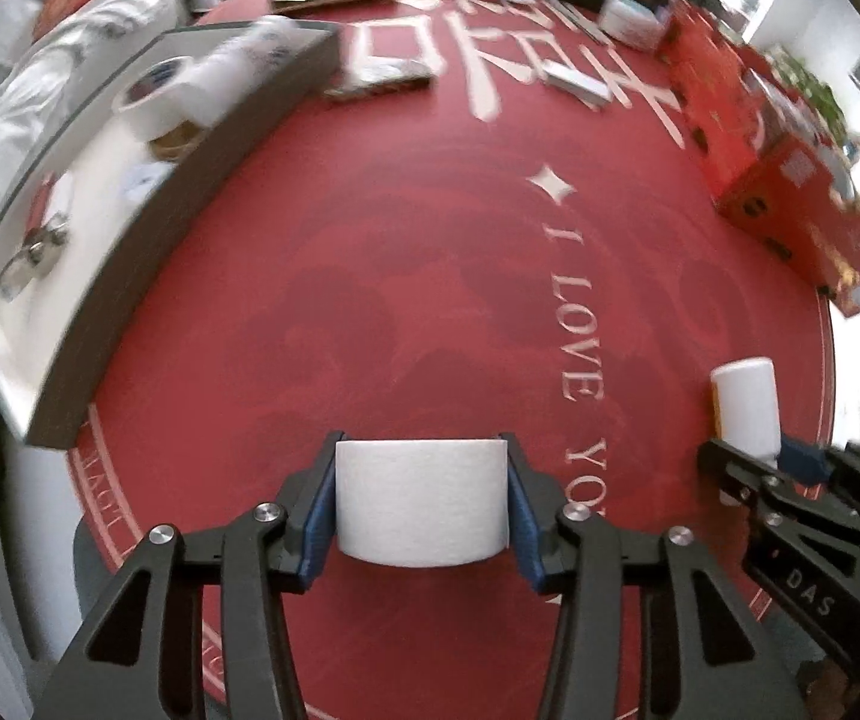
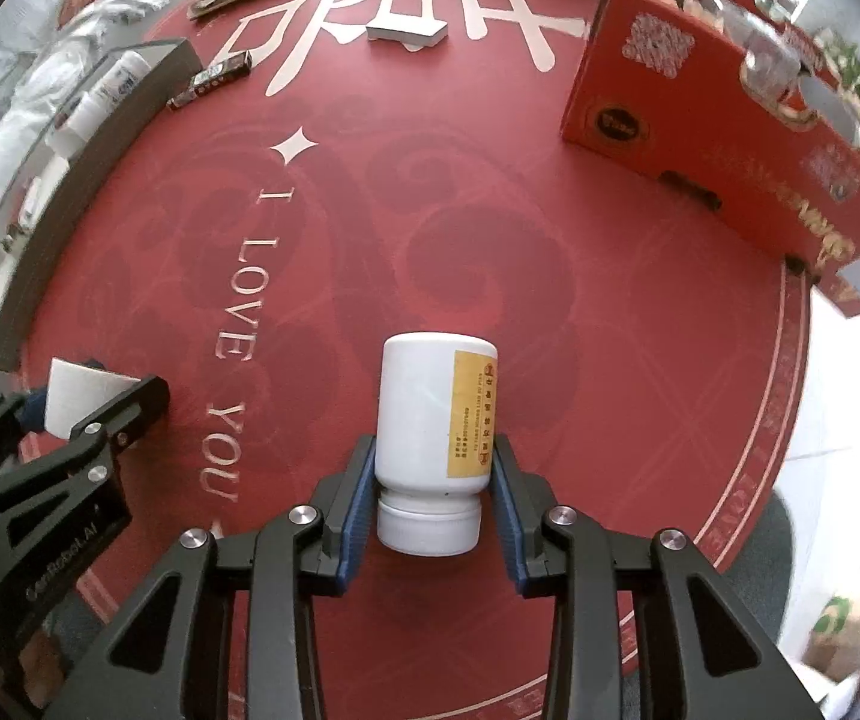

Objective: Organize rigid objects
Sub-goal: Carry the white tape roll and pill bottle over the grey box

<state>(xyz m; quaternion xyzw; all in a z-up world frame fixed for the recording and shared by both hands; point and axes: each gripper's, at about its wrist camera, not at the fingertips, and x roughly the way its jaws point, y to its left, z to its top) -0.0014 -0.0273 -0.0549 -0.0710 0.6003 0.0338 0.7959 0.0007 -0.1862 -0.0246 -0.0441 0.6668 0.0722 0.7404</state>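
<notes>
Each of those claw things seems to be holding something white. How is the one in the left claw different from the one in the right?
The white roll in the left gripper is short, wide and plain, with a soft matte surface. The white bottle in the right gripper is taller, narrower and smooth, and has a yellow label and a cap. The bottle's cap end points toward the gripper. Both are white, roughly cylindrical, and pinched between blue-padded fingers over the red mat.

White bottle [image 2: 430, 438], yellow label; white roll [image 1: 420, 501]; red mat [image 1: 430, 300], pale lettering.
</notes>
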